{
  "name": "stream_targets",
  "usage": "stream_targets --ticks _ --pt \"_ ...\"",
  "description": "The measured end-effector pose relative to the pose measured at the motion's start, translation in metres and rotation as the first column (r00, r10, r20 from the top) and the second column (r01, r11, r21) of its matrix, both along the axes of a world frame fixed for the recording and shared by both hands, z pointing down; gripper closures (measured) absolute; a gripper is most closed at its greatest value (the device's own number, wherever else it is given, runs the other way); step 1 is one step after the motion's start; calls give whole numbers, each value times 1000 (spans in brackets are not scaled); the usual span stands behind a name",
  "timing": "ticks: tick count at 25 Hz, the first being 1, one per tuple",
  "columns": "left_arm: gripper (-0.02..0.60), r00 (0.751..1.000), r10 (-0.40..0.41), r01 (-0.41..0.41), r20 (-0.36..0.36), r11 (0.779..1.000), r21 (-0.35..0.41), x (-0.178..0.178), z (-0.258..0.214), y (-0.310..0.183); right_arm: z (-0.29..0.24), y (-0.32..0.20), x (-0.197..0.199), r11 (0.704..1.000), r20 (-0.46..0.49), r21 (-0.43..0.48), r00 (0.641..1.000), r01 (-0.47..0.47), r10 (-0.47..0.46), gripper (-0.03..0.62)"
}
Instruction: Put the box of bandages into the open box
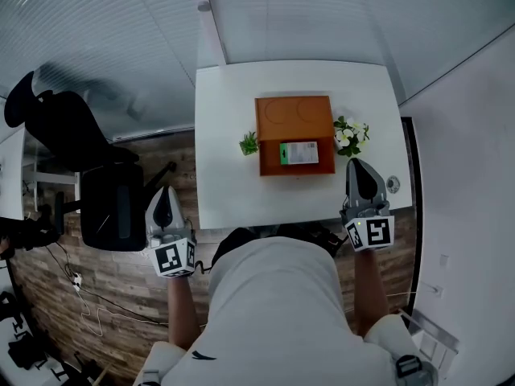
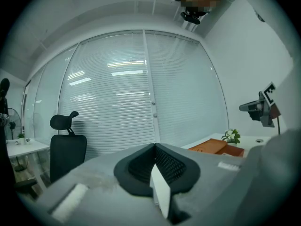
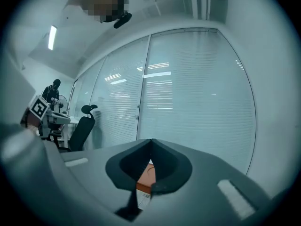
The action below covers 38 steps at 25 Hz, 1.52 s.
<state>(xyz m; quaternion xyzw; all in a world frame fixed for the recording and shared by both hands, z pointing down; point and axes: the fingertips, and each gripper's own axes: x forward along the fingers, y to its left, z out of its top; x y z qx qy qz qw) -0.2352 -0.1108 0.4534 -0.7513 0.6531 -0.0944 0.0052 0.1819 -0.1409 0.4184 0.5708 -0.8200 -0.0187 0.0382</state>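
Head view shows the box of bandages (image 1: 298, 153) lying inside the open orange box (image 1: 269, 158) on the white table (image 1: 225, 191), so the left gripper (image 1: 163, 193) and right gripper (image 1: 360, 167) wait near the person, fingers squeezed together and holding nothing, probably because the job looks done.

We find the open box (image 1: 294, 119) in the middle of the counter (image 1: 225, 183), the box of bandages (image 1: 299, 153) in its near half, a small plant (image 1: 249, 143) just left, flowers (image 1: 351, 133) just right (a chair (image 1: 96, 175) stands beyond the counter's left edge).
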Motion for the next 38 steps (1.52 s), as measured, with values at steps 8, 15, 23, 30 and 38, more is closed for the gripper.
stream_targets --ticks 8,15,23,30,38 --pt "576 1000 8 -8 6 1000 1 5 -3 1 -4 6 10 1000 32 7 999 -18 18 592" --pt "577 1000 22 -22 9 1000 2 10 -3 2 -4 11 14 1000 55 -4 998 -25 25 592" --pt "577 1000 21 -21 7 1000 3 9 -4 2 0 14 13 999 21 -30 999 -33 34 594" --pt "577 1000 22 -22 6 1000 1 9 -3 1 2 13 13 999 32 -35 999 -30 31 594" --pt "577 1000 24 -24 7 1000 -1 6 -3 1 3 13 11 999 43 -42 998 -32 34 594"
